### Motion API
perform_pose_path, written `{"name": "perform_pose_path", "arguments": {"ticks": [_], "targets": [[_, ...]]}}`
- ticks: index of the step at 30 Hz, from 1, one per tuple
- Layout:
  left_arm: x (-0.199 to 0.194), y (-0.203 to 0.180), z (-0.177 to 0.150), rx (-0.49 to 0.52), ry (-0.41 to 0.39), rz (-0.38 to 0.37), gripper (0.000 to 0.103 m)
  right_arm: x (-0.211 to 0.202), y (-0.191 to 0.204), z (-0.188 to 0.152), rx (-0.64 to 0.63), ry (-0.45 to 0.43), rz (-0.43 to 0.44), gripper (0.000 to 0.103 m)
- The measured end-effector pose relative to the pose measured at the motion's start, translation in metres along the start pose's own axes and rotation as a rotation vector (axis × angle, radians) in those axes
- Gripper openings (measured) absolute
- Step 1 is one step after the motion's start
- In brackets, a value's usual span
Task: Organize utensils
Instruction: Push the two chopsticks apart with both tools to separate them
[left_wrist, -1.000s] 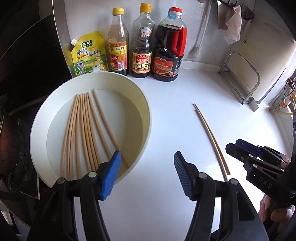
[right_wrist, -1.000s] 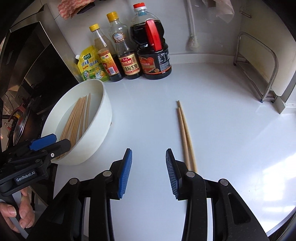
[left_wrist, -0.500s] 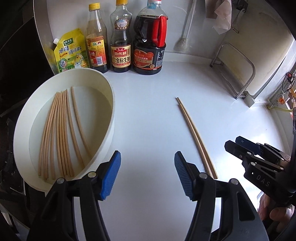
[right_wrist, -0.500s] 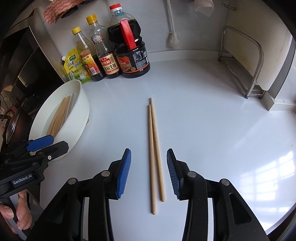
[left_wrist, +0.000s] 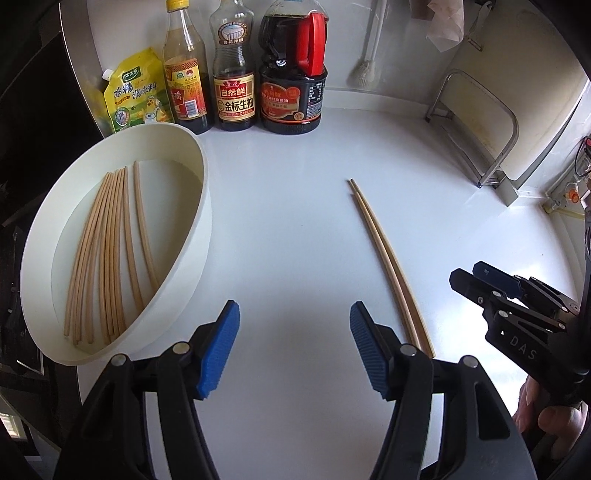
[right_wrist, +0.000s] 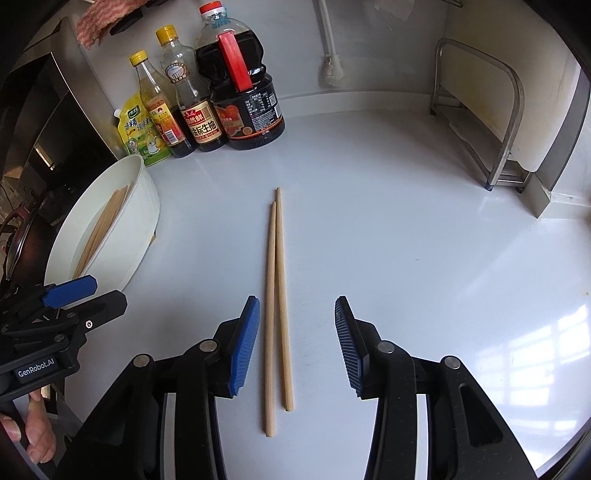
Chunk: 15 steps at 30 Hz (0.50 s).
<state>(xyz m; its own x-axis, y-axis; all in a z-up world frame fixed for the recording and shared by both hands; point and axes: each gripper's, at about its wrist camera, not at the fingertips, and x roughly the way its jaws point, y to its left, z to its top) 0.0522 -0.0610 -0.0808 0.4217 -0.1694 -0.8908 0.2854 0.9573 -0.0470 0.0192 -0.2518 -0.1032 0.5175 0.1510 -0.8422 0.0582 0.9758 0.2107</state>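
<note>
Here the opening right hand-held gripper straddles two chopsticks, untouched; left hand-held gripper open.

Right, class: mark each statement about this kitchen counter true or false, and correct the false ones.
1. Two chopsticks lie side by side on the counter. True.
2. The white bowl is empty. False: it holds a bundle of chopsticks.
3. The right gripper has the loose pair between its jaws, unpinched. True: the jaws are opening and the pads stand clear.
4. The left gripper holds a chopstick. False: nothing is between its jaws.
5. The bottles stand at the back of the counter. True.
6. The red-handled jug lies on its side. False: it stands upright.
</note>
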Motion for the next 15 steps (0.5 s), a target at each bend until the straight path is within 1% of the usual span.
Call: {"name": "perform_pose_path", "arguments": {"ticks": [8,12,15], "targets": [[0.015,-0.003,-0.005,-0.026,0.022,0.017,0.061,0.016,-0.009,-0.005,-0.006,0.026,0.005,0.041],[0.019,-0.004,-0.004,-0.031,0.022,0.031,0.066,0.029,-0.009,-0.007,-0.008,0.041,0.011,0.041],[0.022,-0.003,-0.004,-0.034,0.023,0.036,0.067,0.038,-0.007,-0.007,-0.012,0.048,0.010,0.041]]}}
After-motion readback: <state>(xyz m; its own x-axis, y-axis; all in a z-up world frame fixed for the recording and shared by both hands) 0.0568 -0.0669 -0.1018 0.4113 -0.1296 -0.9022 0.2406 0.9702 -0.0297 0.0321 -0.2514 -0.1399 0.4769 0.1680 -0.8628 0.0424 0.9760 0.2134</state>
